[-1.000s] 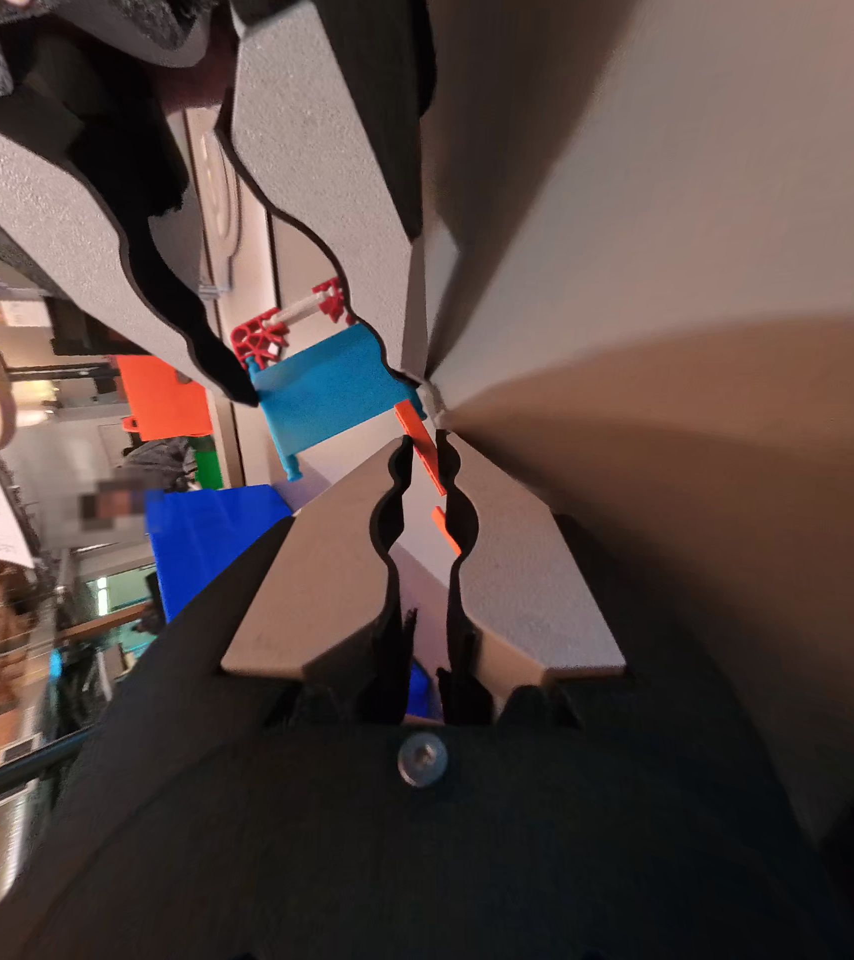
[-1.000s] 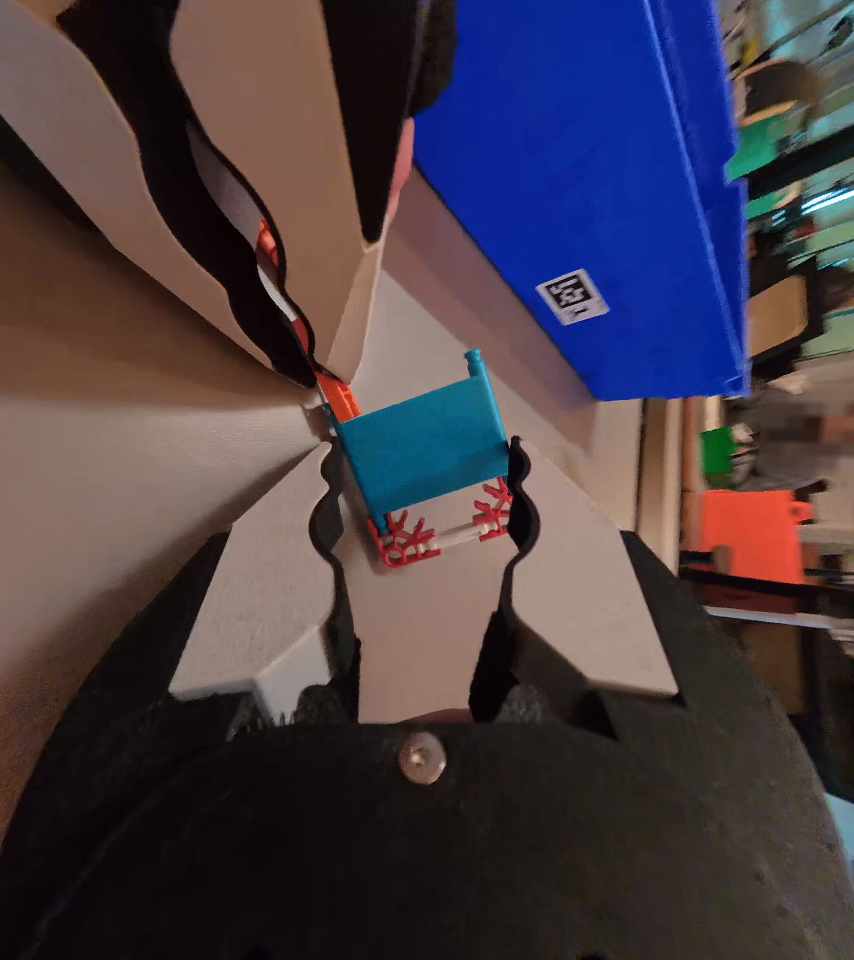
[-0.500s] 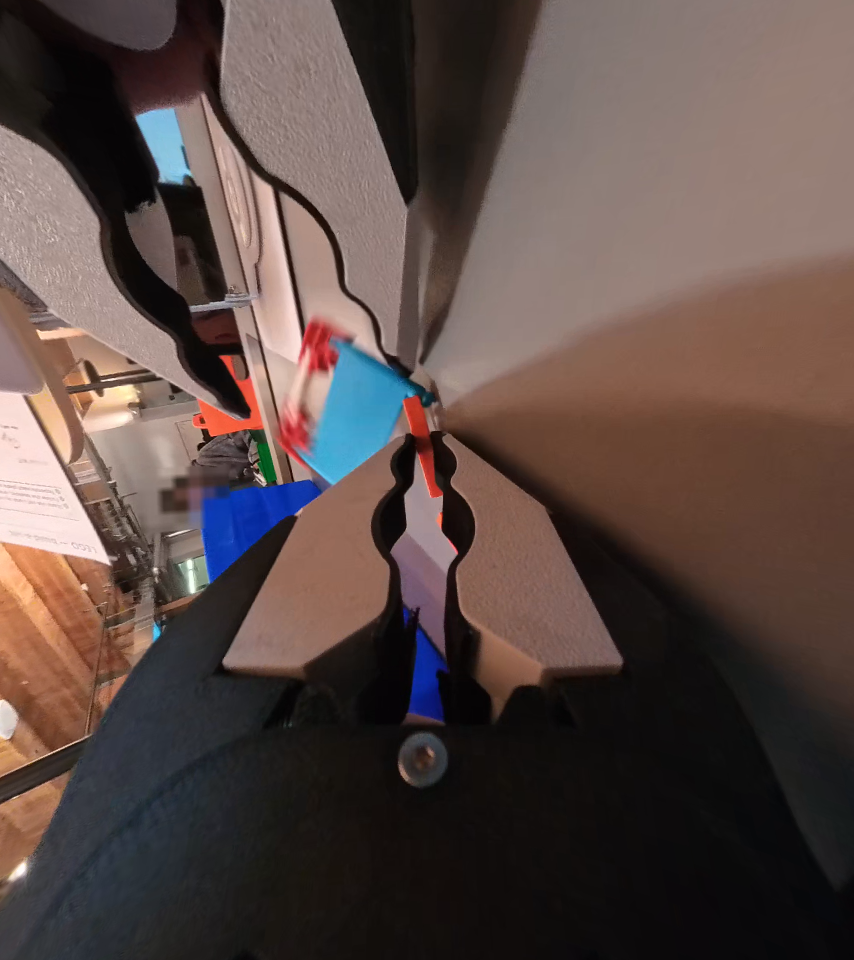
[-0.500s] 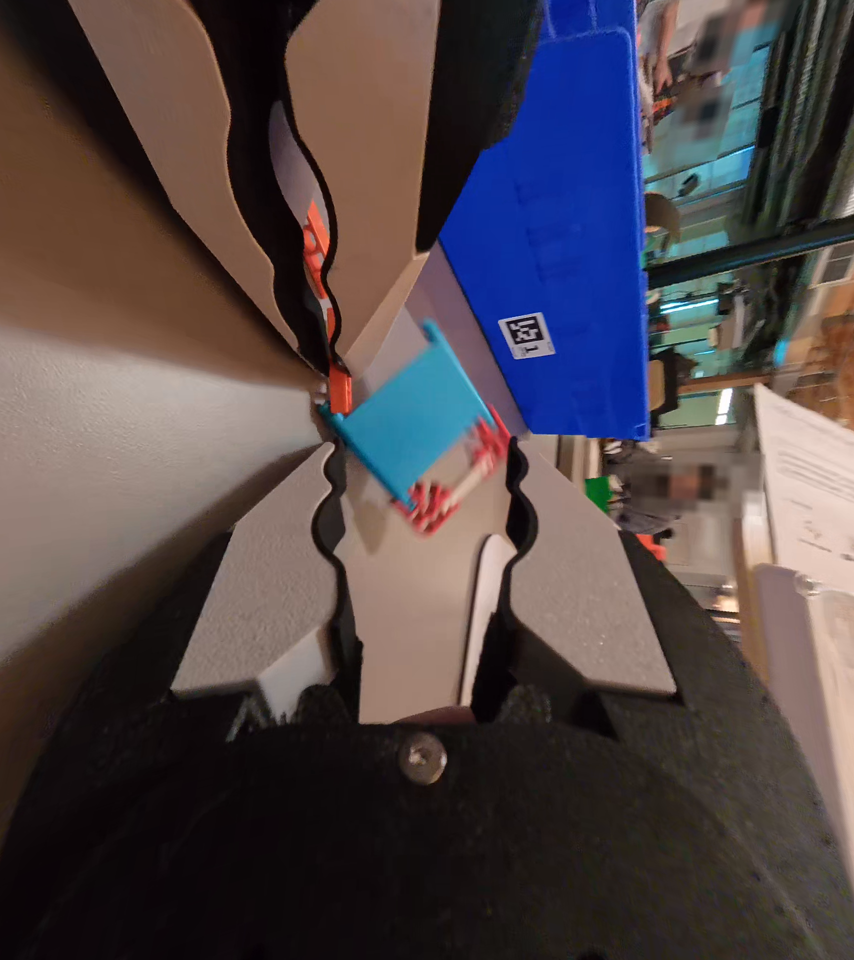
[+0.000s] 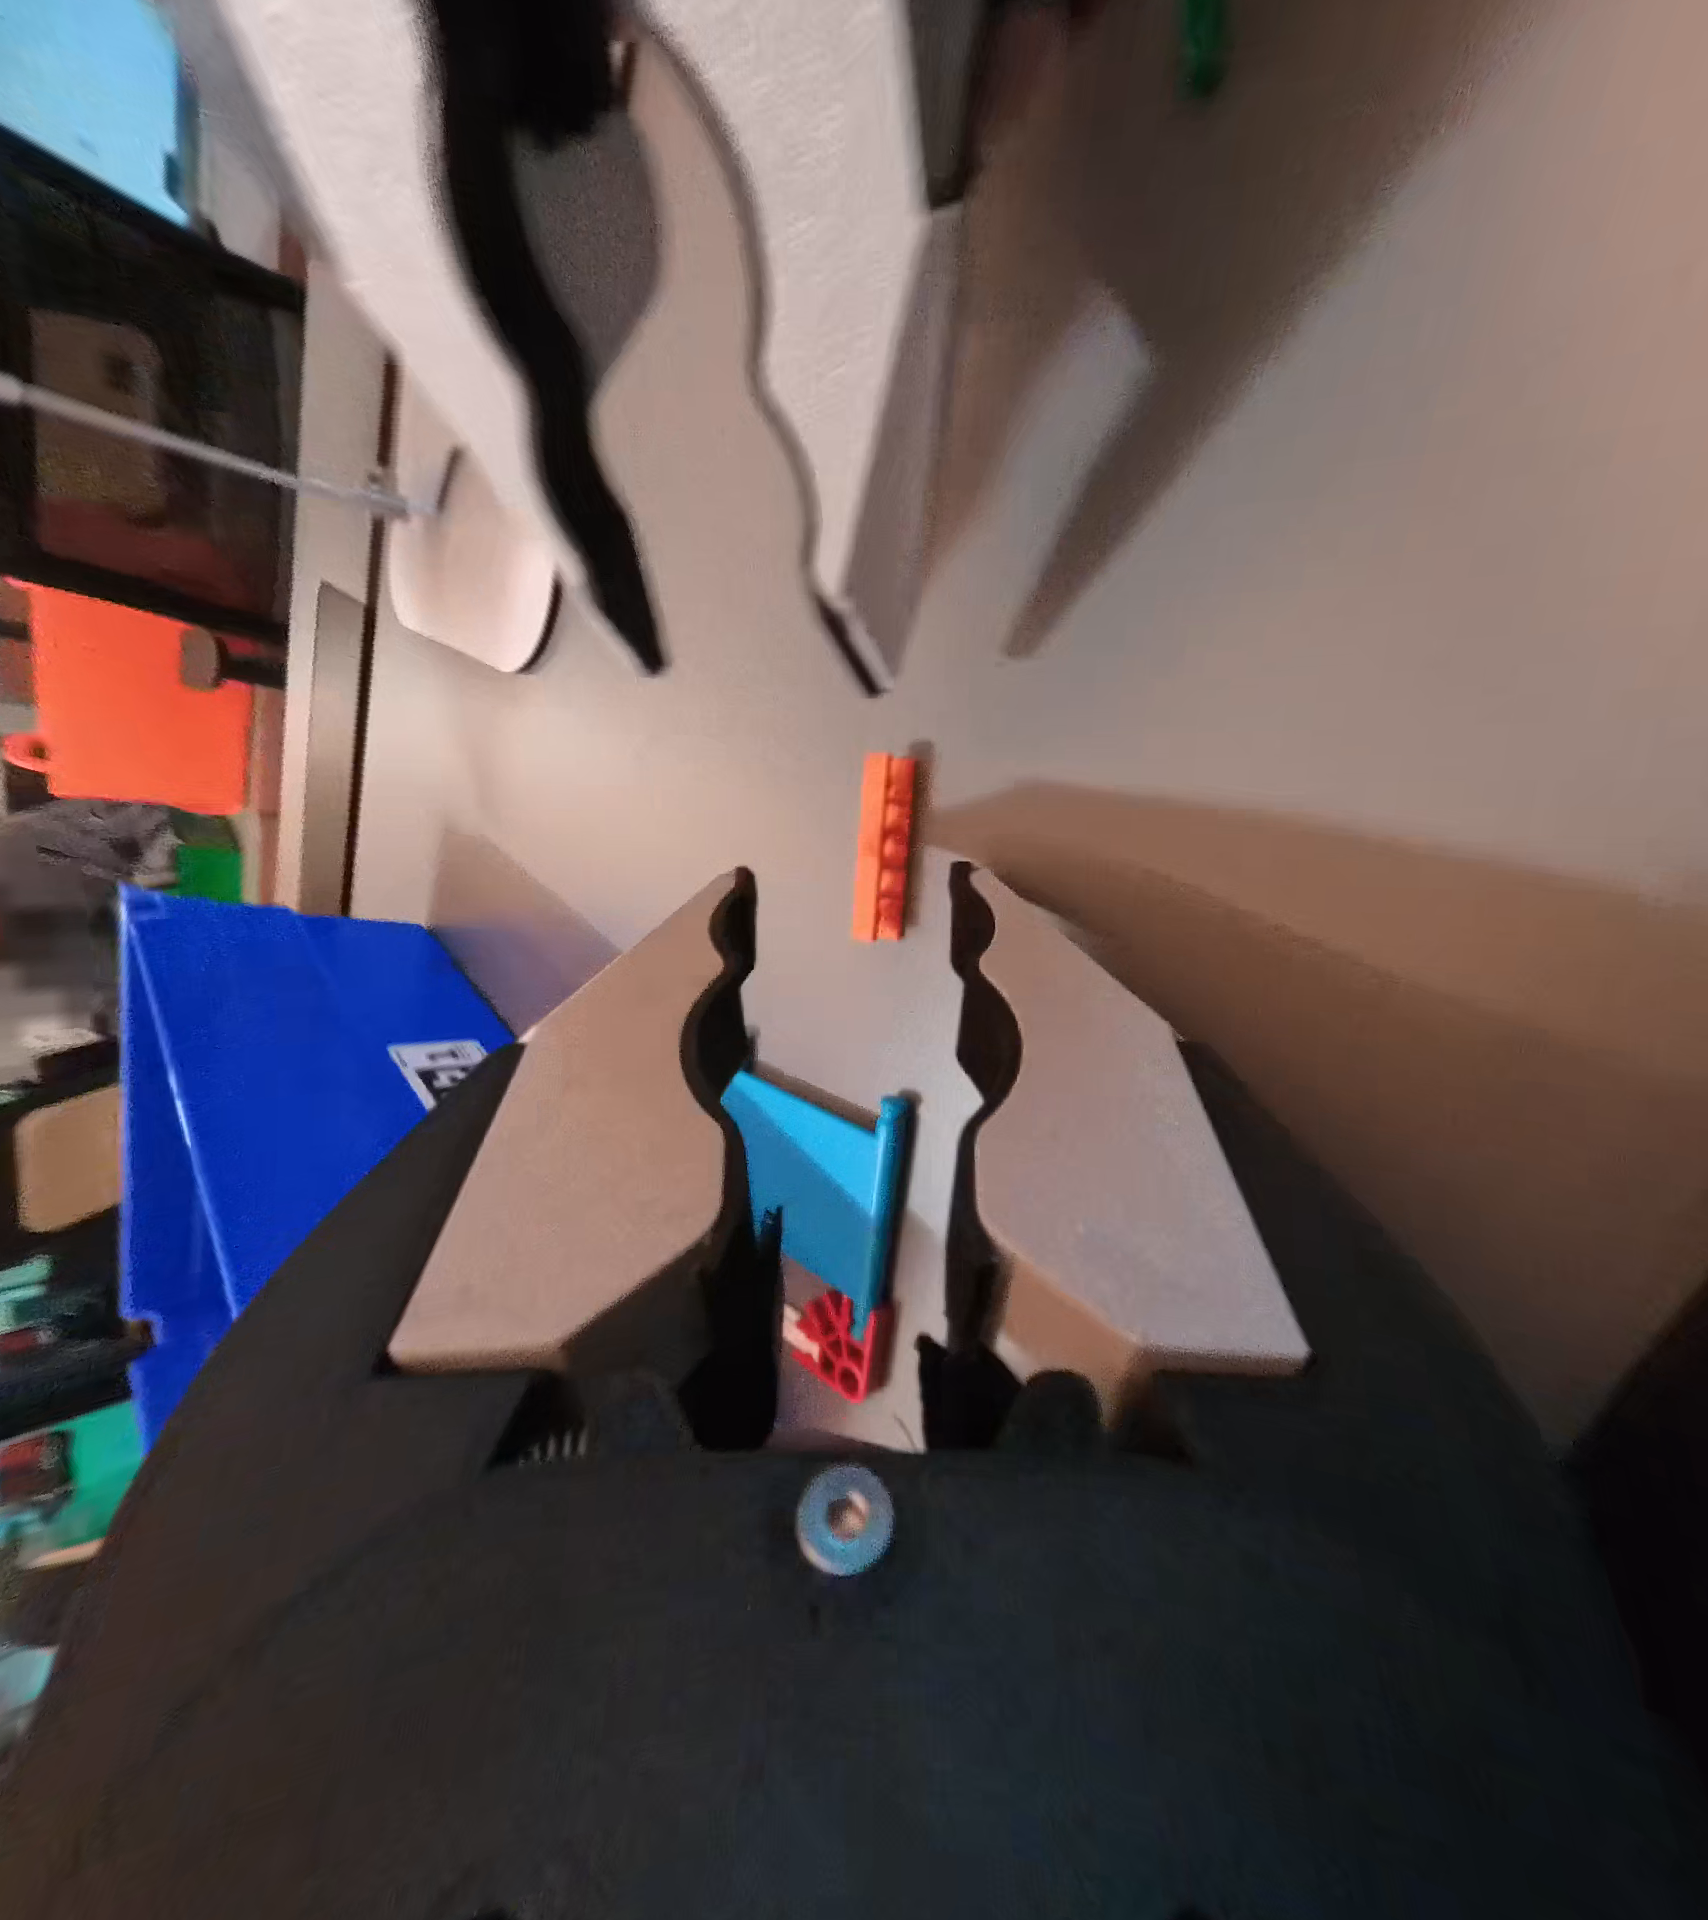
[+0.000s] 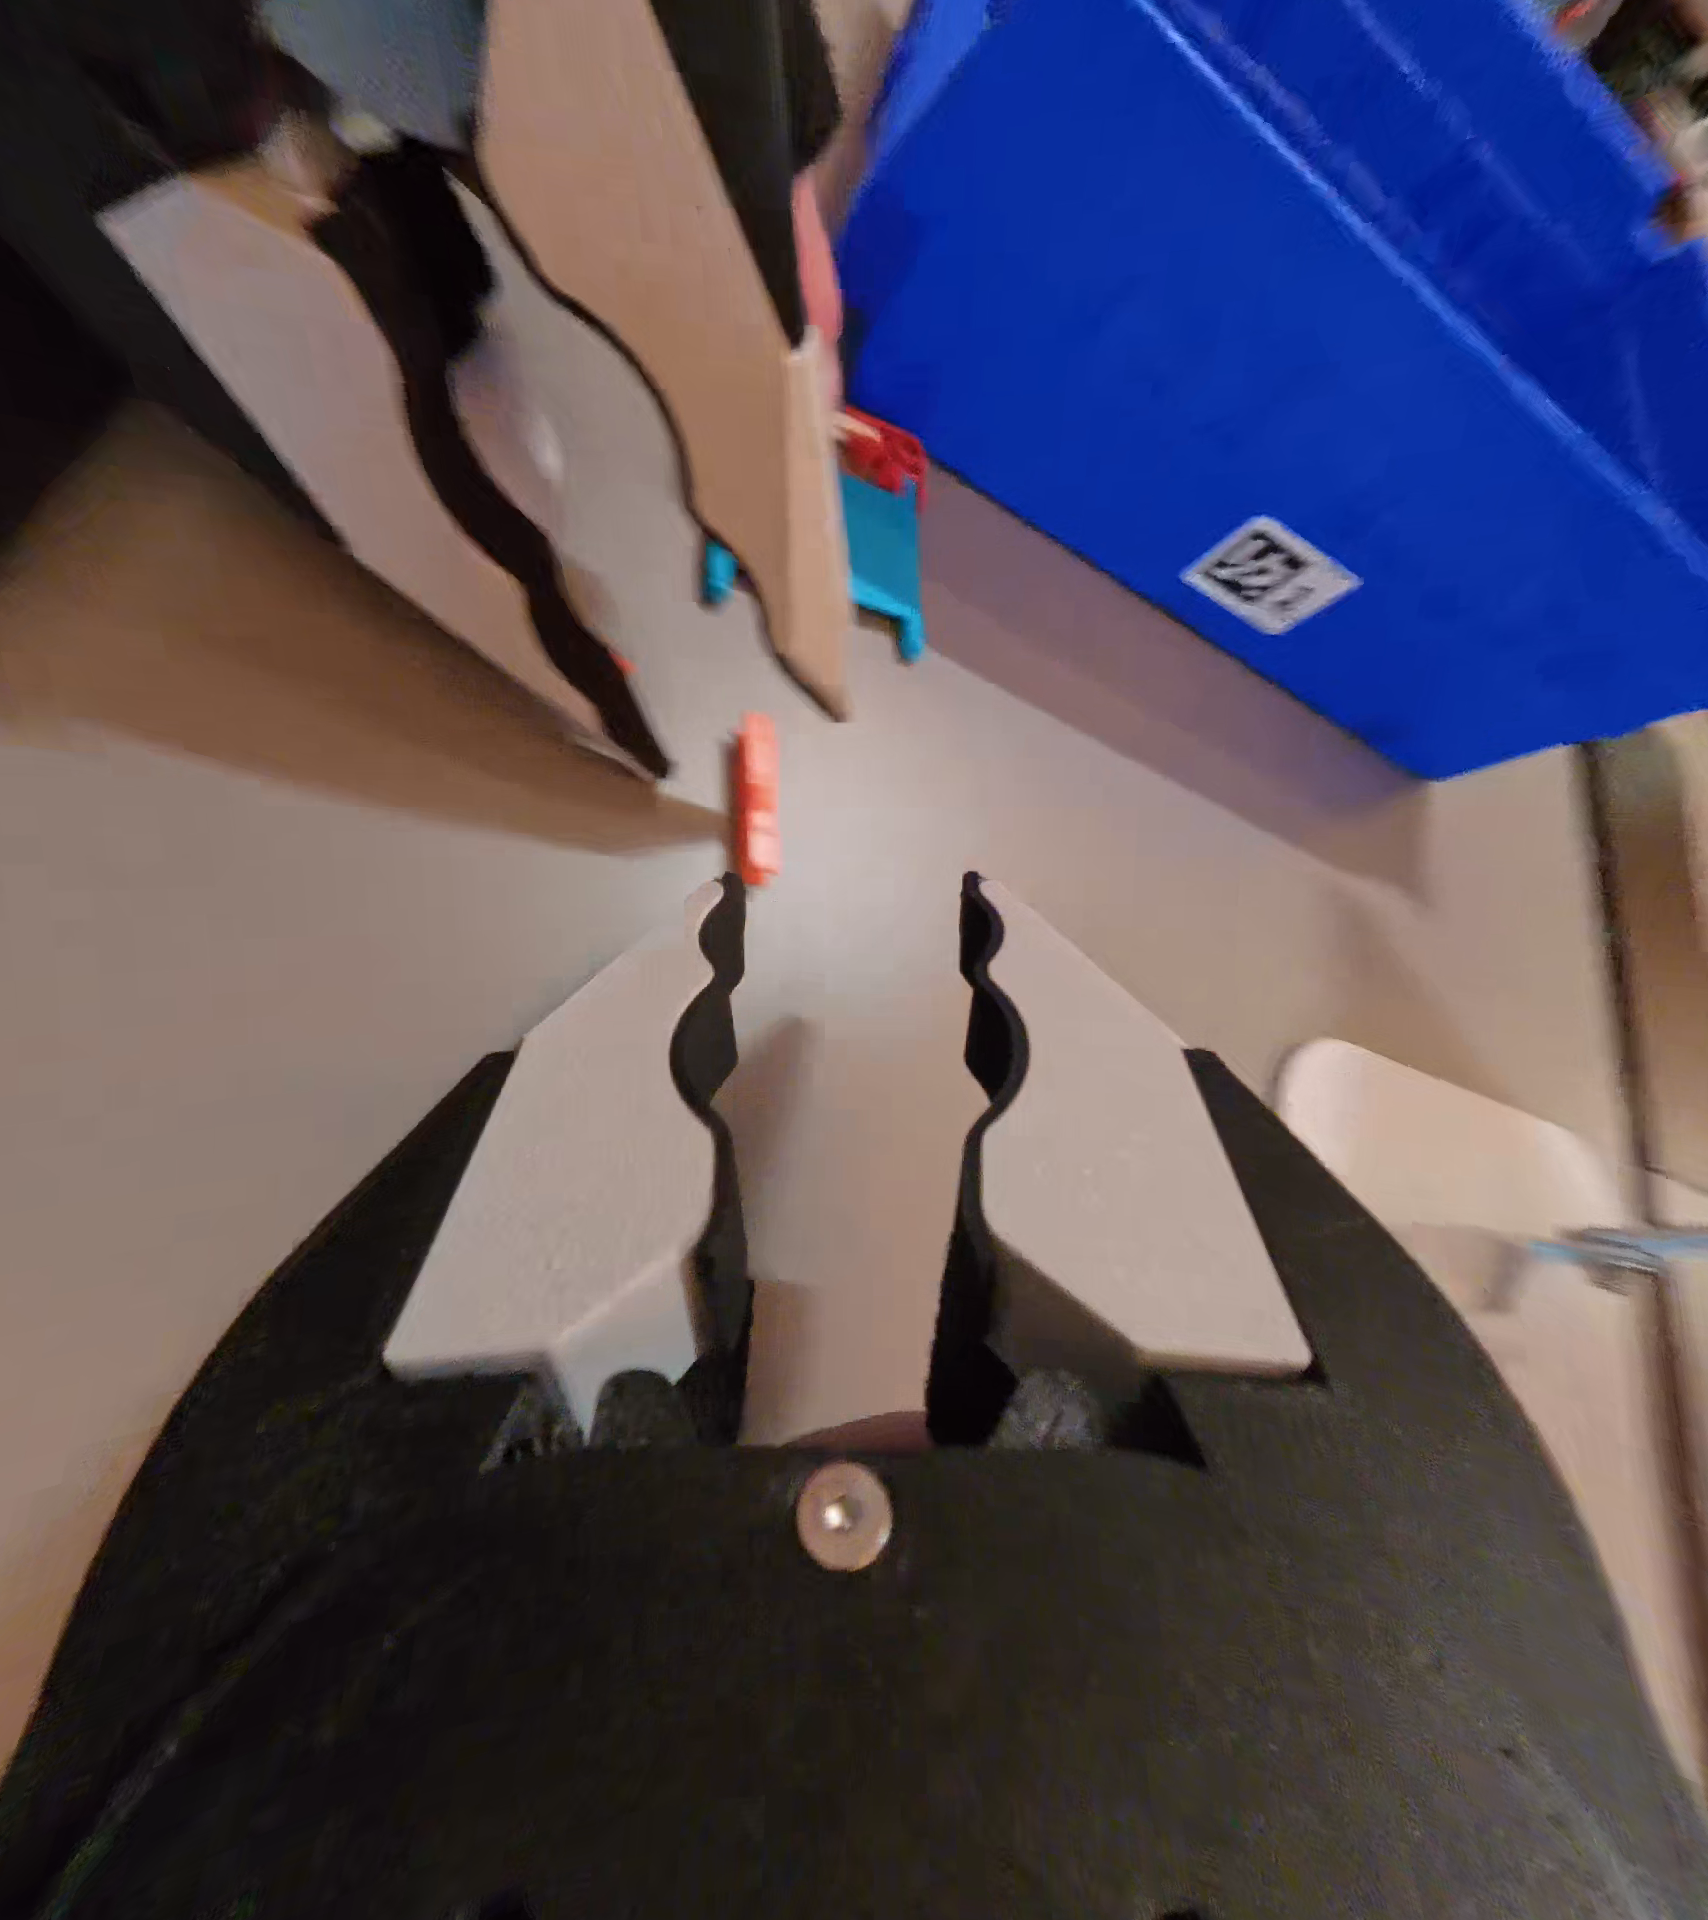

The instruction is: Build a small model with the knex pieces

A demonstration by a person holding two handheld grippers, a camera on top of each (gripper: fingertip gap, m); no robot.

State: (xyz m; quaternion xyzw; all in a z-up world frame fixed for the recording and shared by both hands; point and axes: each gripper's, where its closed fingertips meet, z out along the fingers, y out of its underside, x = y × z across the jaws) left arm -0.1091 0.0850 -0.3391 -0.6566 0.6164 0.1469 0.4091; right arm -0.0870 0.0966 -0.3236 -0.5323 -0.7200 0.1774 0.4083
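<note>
Left gripper (image 5: 850,883) is standing with its jaws wide apart, gripping nothing. A turquoise panel (image 5: 819,1184) with a red lattice piece (image 5: 845,1351) on its near end is showing in the gap low between the fingers. It seems to be lying flat on the table (image 6: 1141,831) under the gripper, not pinched. An orange strip (image 5: 886,847) is lying just past the fingertips.

Right gripper (image 6: 855,883) is facing the left one, jaws equally wide and empty. The orange strip is sitting just beyond its left fingertip, off-centre, between the two grippers. A blue bin (image 6: 1297,364) with a square sticker is standing beside them, and a pale rounded pad (image 6: 1432,1143) is lying further out.

Risks, as judged:
- The strip is lying off the right gripper's centre line, so a finger could be shoving it sideways rather than pinching it.
- The left gripper is hanging right over the panel, so dipping could be knocking or pressing it.
- The grippers are nose to nose, so they could be bumping.

Count: two grippers, one orange strip, one turquoise panel, one red lattice piece showing, one bin, one pad.
</note>
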